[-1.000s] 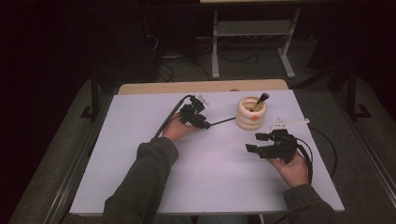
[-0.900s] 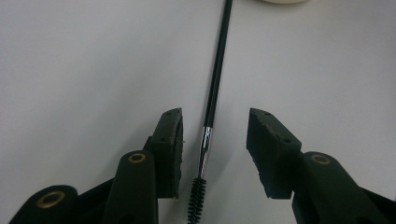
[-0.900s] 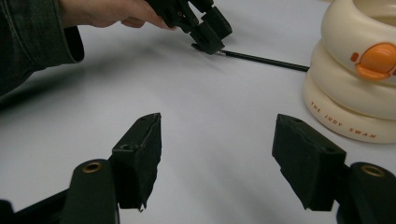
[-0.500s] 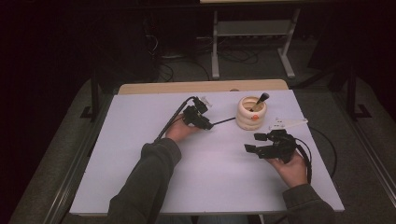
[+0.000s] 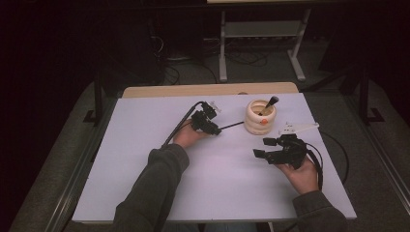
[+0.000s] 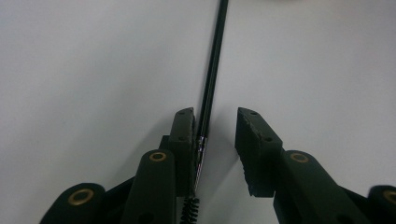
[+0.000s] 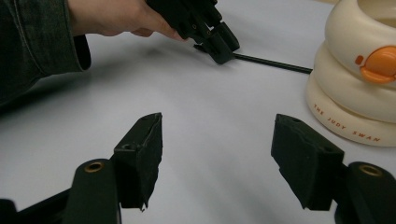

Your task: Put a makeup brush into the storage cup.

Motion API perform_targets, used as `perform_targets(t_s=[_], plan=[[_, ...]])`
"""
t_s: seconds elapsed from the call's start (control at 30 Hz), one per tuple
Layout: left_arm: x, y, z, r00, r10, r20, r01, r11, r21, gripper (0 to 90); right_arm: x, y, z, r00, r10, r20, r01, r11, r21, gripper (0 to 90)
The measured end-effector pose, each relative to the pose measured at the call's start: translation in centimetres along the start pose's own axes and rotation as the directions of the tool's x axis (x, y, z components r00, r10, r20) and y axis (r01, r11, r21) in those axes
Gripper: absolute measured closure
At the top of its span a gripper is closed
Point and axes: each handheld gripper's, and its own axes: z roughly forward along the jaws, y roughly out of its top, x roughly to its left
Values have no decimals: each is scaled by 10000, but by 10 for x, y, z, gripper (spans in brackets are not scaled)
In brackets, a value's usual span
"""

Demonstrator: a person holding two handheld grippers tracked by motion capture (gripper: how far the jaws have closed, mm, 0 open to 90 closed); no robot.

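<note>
Left hand-held gripper [image 6: 214,135] has just been closing, its jaws astride the thin black brush [image 6: 212,74] on the worktop [image 5: 145,145], one pad touching, the other not yet. The handle runs straight ahead toward the cream holder [image 5: 260,117]. Right hand-held gripper [image 7: 217,154] hangs open and empty, nearer the person than that holder.

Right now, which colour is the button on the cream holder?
Orange button on the holder; right gripper view shows it best.
</note>
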Motion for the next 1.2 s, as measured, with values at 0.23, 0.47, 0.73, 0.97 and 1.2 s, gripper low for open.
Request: perform_targets(t_s=[0.23, 0.47, 0.73, 0.97, 1.2], plan=[[-2, 5, 1, 9992, 253, -308, -244, 9993, 288, 746, 0, 0, -1, 10000, 35, -16, -35, 10000, -29, 329], [-3, 7, 3, 9992, 125, -388, -113, 9995, 287, 798, -1, 0, 0, 10000, 46, -19, -46, 10000, -7, 331], [-3, 8, 3, 9991, 99, -418, -81, 9991, 417, 855, -1, 0, 1, 10000, 43, -51, -43, 10000, 33, 332], [-5, 10, 2, 9984, 278, -495, -247, 9978, 615, 859, 0, 0, 2, 10000, 54, -59, -53, 9999, 87, 334], [-8, 9, -3, 9985, 337, -424, -310, 9976, 625, 860, 0, 0, 2, 10000, 55, -34, -54, 10000, 75, 335]])
